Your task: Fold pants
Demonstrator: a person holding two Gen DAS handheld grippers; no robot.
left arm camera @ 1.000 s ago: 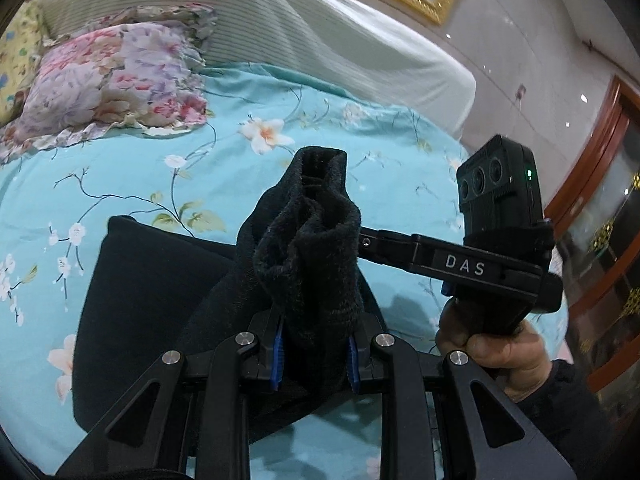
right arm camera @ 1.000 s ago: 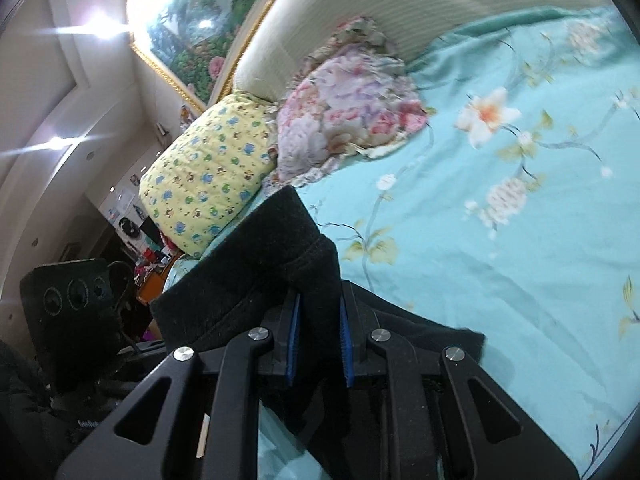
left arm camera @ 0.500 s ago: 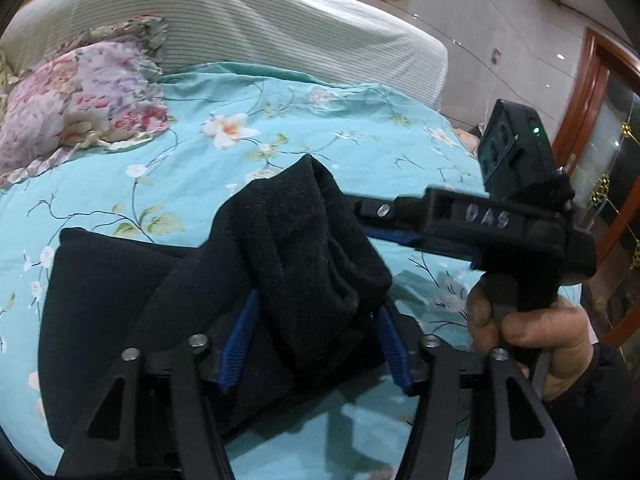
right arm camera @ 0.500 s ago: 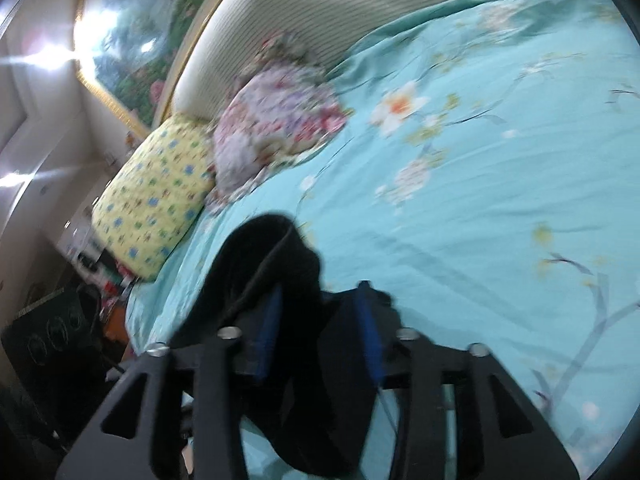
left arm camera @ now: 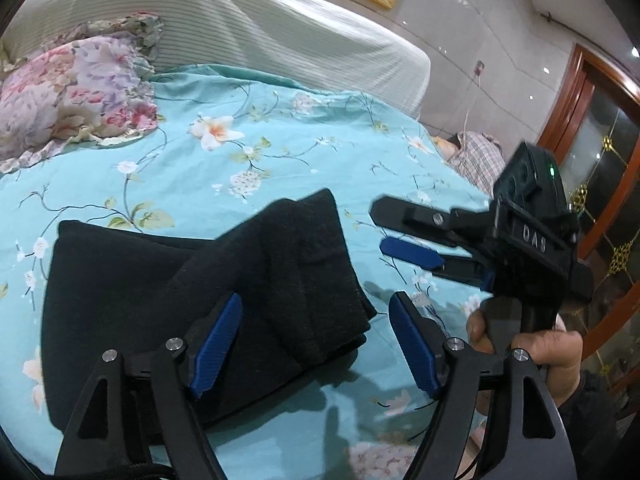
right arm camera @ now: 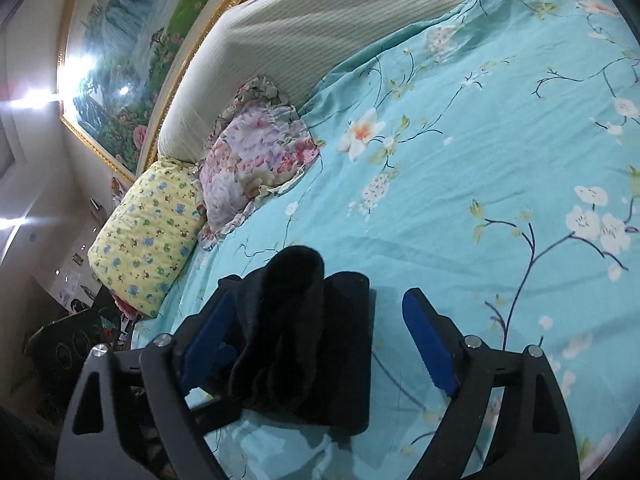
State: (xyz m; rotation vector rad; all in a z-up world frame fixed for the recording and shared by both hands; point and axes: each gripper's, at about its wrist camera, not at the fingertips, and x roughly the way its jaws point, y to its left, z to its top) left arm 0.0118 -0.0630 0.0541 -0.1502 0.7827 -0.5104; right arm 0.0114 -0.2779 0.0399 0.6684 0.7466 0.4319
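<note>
The black pants (left arm camera: pixel 168 304) lie folded on the teal floral bedsheet (left arm camera: pixel 280 152), with the top fold slumped loosely over the lower layers. My left gripper (left arm camera: pixel 316 344) is open just above them, its blue pads on either side of the fold without gripping it. My right gripper (left arm camera: pixel 392 228) shows in the left wrist view to the right of the pants, open and clear of the cloth. In the right wrist view the right gripper (right arm camera: pixel 320 340) is open with the bunched pants (right arm camera: pixel 304 340) lying between its left finger and the middle of its gap.
A pink floral pillow (left arm camera: pixel 68 92) and a yellow patterned pillow (right arm camera: pixel 148 232) lie at the head of the bed against a striped headboard (left arm camera: pixel 248 28). A wooden door (left arm camera: pixel 600 168) stands to the right. A plaid cloth (left arm camera: pixel 480 156) lies beyond the bed's edge.
Both grippers have opened and let go of the pants. The raised fold has dropped onto the lower layers, and the right gripper has drawn back to the right.
</note>
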